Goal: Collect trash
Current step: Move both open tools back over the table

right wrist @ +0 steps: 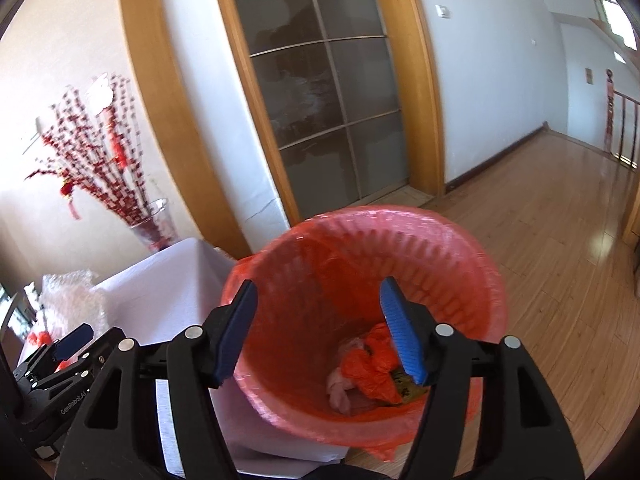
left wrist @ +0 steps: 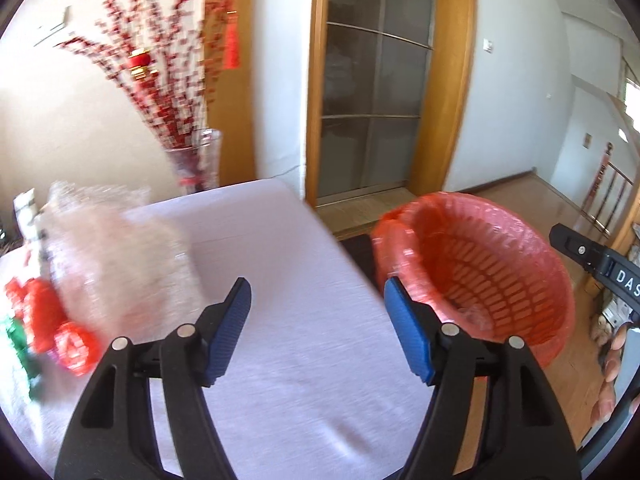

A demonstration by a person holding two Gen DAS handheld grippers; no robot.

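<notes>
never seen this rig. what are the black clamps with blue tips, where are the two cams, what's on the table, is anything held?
No robot arm here: a person carries a hand-held two-finger tool in each hand, with a fisheye camera on each looking forward along its fingers.

The left wrist view shows the left tool over a table with a white cloth. At the table's left lie crumpled bubble wrap and red wrappers, blurred. The right tool enters at the right edge.

The right wrist view shows the right tool above a red-lined trash basket standing on the floor beside the table. Crumpled orange and pale trash lies in the basket.

Both tools stand open, with nothing between their blue pads.
</notes>
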